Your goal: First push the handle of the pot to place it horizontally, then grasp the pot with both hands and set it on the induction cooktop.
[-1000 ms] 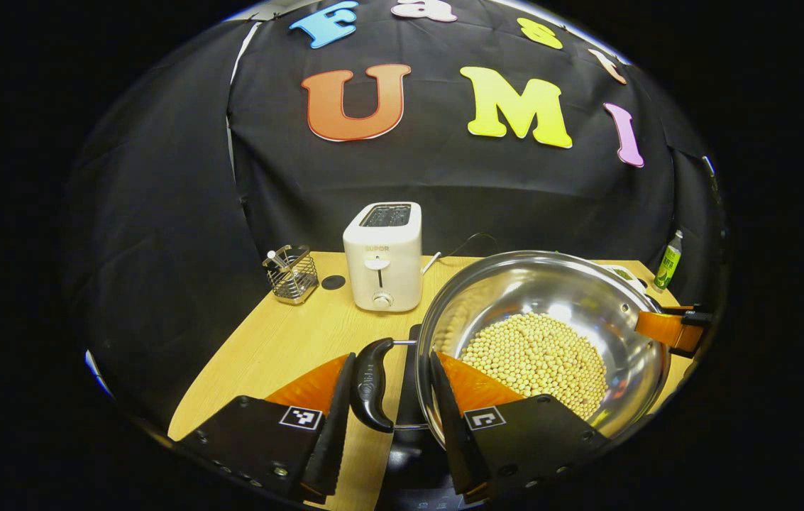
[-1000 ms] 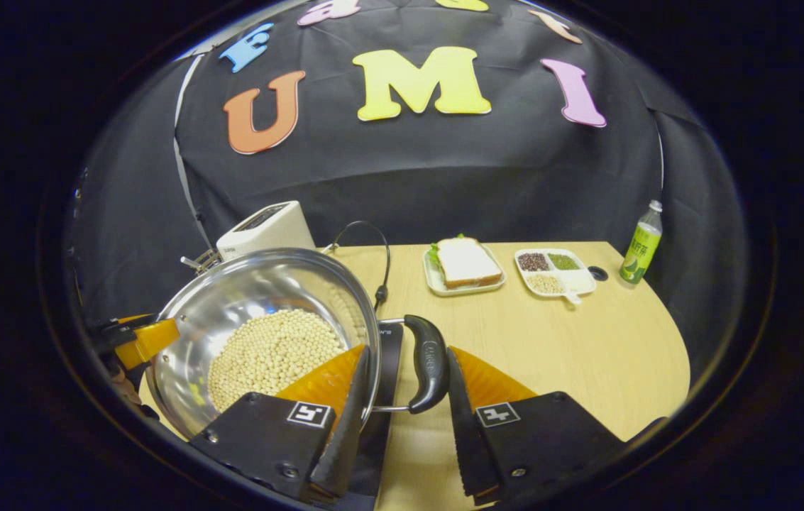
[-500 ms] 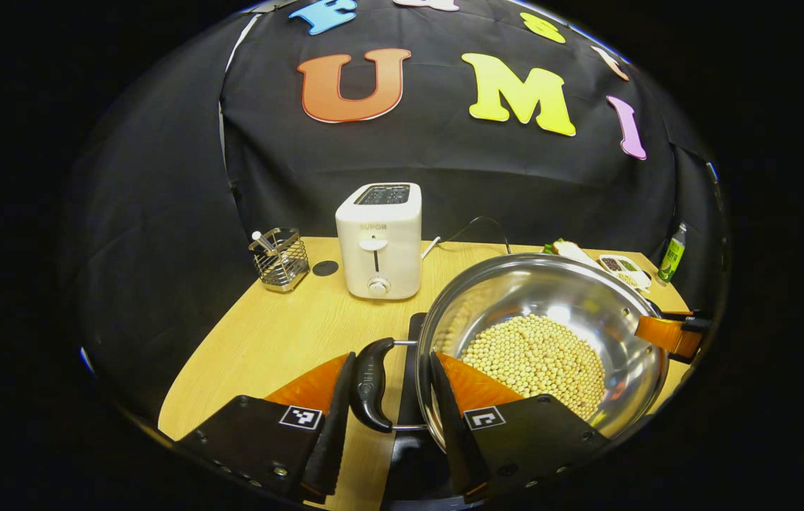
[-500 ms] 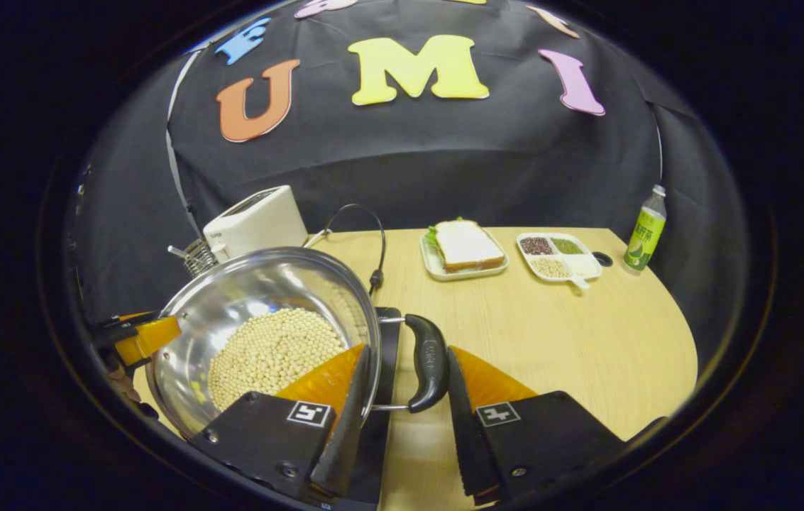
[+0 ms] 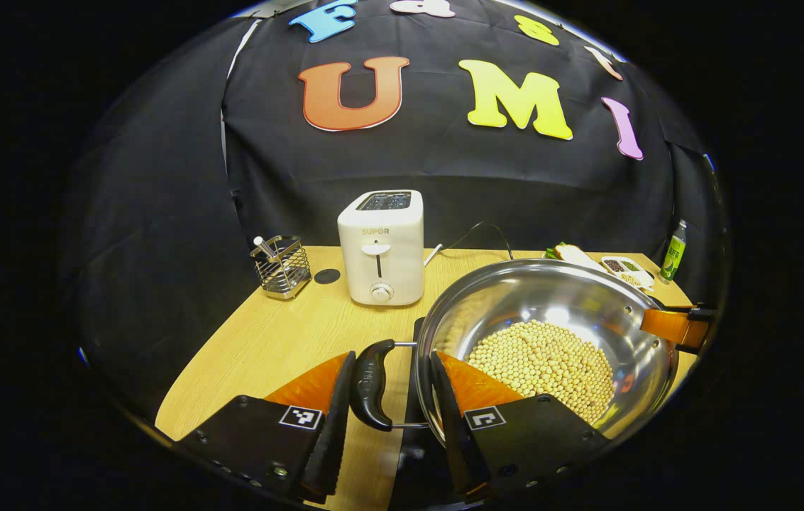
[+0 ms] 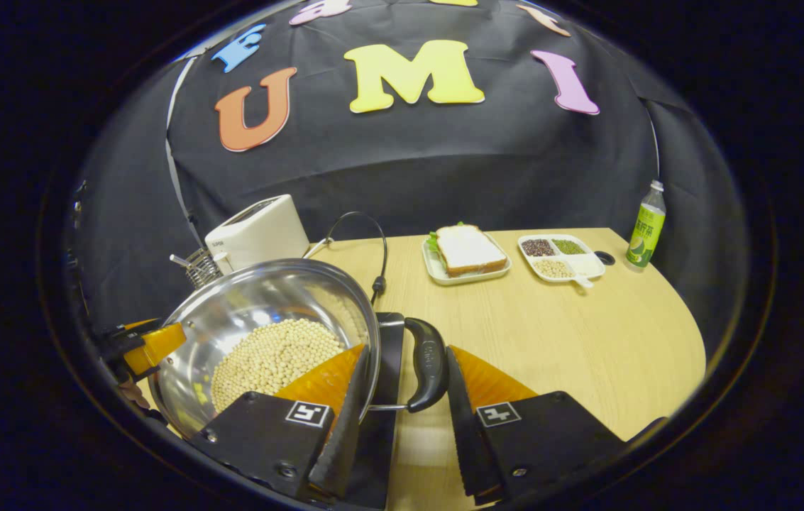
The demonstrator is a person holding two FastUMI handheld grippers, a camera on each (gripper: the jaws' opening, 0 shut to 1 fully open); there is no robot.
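1. A white toaster (image 5: 381, 246) stands upright near the table's (image 6: 586, 333) back edge, its cable (image 6: 366, 241) looping behind it.
2. A wire utensil holder (image 5: 282, 267) sits just beside the toaster.
3. A sandwich plate (image 6: 466, 253) and a divided snack tray (image 6: 562, 257) lie side by side.
4. A green bottle (image 6: 645, 227) stands at the far corner.

Even overhead lighting; both views sharp. Glare spots on the pot (image 5: 551, 312) interior, toward 3 o'clock. Strong fisheye curvature at edges.
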